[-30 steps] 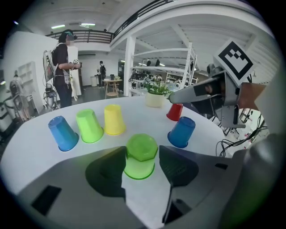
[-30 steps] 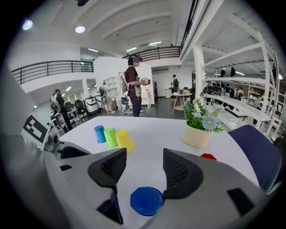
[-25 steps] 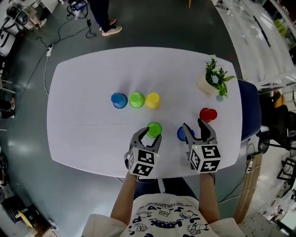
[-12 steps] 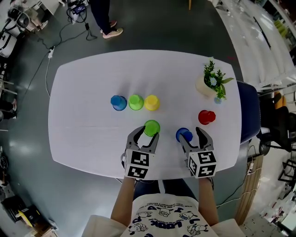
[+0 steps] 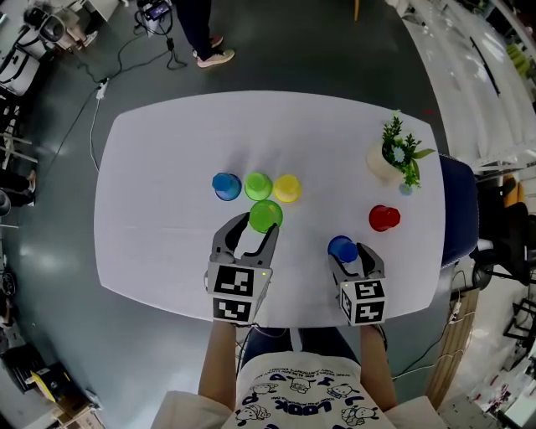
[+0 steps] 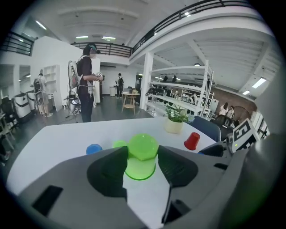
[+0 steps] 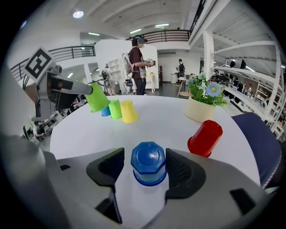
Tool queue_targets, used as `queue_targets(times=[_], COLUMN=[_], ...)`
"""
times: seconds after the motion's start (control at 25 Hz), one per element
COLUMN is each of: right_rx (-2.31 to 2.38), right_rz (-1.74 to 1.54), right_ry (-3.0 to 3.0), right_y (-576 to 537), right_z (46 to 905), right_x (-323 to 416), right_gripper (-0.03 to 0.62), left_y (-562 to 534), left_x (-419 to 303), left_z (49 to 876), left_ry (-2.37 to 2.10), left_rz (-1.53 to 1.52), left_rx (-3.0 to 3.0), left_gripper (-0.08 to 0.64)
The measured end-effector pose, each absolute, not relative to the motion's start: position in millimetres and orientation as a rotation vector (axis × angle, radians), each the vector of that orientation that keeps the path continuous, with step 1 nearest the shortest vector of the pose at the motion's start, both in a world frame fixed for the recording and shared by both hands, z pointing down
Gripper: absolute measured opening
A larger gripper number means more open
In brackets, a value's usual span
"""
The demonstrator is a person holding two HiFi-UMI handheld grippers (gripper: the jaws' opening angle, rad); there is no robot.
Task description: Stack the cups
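Note:
My left gripper [image 5: 258,224] is shut on an upside-down green cup [image 5: 265,215], held above the white table [image 5: 167,151] just in front of a row of blue [image 5: 226,186], green [image 5: 257,185] and yellow [image 5: 286,188] cups. In the left gripper view the held green cup [image 6: 142,156] sits between the pads. My right gripper [image 5: 347,254] is low over the table, and its jaws have just been opening. An upside-down blue cup [image 7: 148,157] stands between them with a gap on each side. A red cup [image 5: 383,218] stands to its right.
A potted plant [image 5: 394,155] stands at the table's back right corner. A dark blue chair [image 5: 456,209] is at the right edge. A person [image 5: 201,25] stands on the floor beyond the table. The near table edge runs just under both grippers.
The left gripper has lifted the green cup and carried it toward the row of cups. The right gripper has sunk and its wider jaws now straddle the blue cup.

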State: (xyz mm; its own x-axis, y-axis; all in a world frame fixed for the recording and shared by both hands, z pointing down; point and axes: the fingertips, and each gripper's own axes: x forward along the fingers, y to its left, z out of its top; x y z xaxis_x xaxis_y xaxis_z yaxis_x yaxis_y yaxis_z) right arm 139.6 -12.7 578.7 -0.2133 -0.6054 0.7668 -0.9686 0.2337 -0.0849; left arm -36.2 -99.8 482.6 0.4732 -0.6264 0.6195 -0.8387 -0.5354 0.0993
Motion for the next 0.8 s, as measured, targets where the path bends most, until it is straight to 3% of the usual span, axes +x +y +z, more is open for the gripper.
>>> queue_targets(times=[0.12, 0.8], right_rx=[1.474, 1.488], right_rz=[0.771, 0.709], right_ry=[-1.876, -2.01], right_y=[-14, -78], right_z=[583, 533], right_x=[141, 87], right_gripper=[0.253, 0.25], left_y=[-110, -170], left_x=[-51, -97], left_z=[475, 482], left_ry=[-1.262, -1.319], left_rz=[0.748, 0.83], left_rx=[2.307, 2.224], left_gripper=[0.226, 0.225])
